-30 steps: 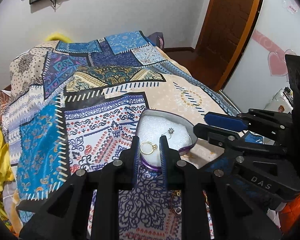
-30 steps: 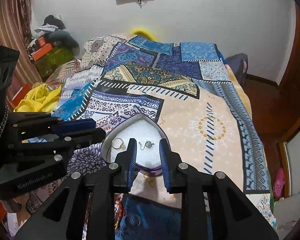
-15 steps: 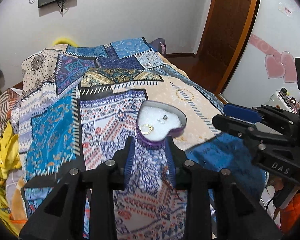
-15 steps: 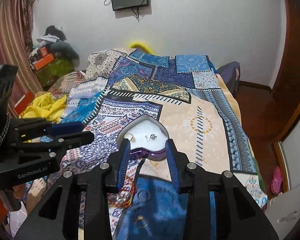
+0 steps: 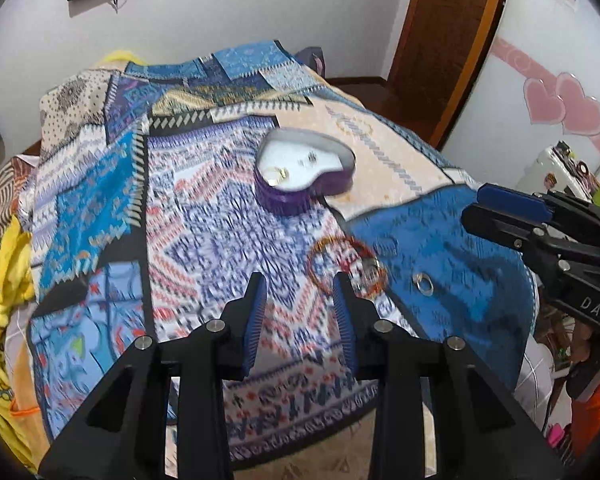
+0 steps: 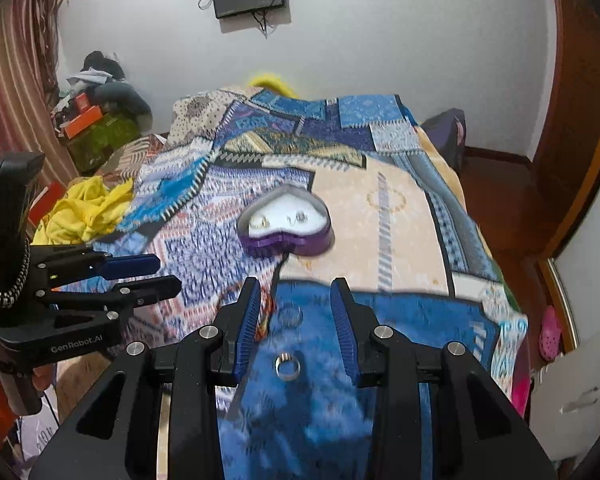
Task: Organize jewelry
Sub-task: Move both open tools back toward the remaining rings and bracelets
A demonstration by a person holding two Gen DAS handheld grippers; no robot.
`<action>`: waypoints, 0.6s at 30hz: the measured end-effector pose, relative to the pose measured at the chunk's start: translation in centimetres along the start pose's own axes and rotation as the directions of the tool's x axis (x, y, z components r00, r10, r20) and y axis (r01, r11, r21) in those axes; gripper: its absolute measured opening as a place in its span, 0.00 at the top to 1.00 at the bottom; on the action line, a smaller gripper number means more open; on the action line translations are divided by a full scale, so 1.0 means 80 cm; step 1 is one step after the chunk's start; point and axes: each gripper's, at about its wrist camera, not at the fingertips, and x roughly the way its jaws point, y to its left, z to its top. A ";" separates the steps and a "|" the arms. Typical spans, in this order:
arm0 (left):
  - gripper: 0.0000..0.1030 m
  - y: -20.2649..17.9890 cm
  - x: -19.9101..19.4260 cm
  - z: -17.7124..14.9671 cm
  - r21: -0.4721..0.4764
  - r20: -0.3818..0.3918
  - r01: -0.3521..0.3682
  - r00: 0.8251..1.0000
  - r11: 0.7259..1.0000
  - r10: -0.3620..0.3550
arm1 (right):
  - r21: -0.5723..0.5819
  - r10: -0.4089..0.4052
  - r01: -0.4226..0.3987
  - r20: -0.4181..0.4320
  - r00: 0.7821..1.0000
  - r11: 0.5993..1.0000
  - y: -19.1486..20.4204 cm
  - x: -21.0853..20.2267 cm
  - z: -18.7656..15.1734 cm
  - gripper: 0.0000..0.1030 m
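A purple heart-shaped box with a white pad lies on the patchwork bedspread. A gold ring and a silver earring rest on the pad. Nearer to me, a red bead bracelet lies just ahead of my left gripper, which is open and empty. On the blue patch lie a ring and a second, blurred ring. Both show between the fingers of my right gripper, which is open above them and holds nothing.
Yellow cloth is bunched at the bed's left side, with boxes and clutter beyond it. A wooden door and bare floor lie right of the bed. The bed's near edge drops off just below both grippers.
Both grippers have drawn back from the heart box toward the near end of the bed, and their jaws stand wider. The ring and earring stay in the box.
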 end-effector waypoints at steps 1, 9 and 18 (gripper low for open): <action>0.68 -0.001 0.002 -0.004 -0.001 -0.008 0.006 1.000 1.000 -0.006 | 0.005 0.001 -0.001 -0.009 1.000 1.000 -0.001 0.002 -0.007 0.68; 0.68 -0.015 0.018 -0.025 0.012 -0.062 0.042 0.997 0.999 -0.041 | 0.000 0.009 -0.009 -0.118 0.993 1.000 -0.001 0.028 -0.052 0.68; 0.68 -0.010 0.028 -0.017 -0.005 -0.057 0.039 0.998 0.999 -0.039 | -0.028 0.004 -0.008 -0.140 0.990 1.000 0.000 0.044 -0.067 0.68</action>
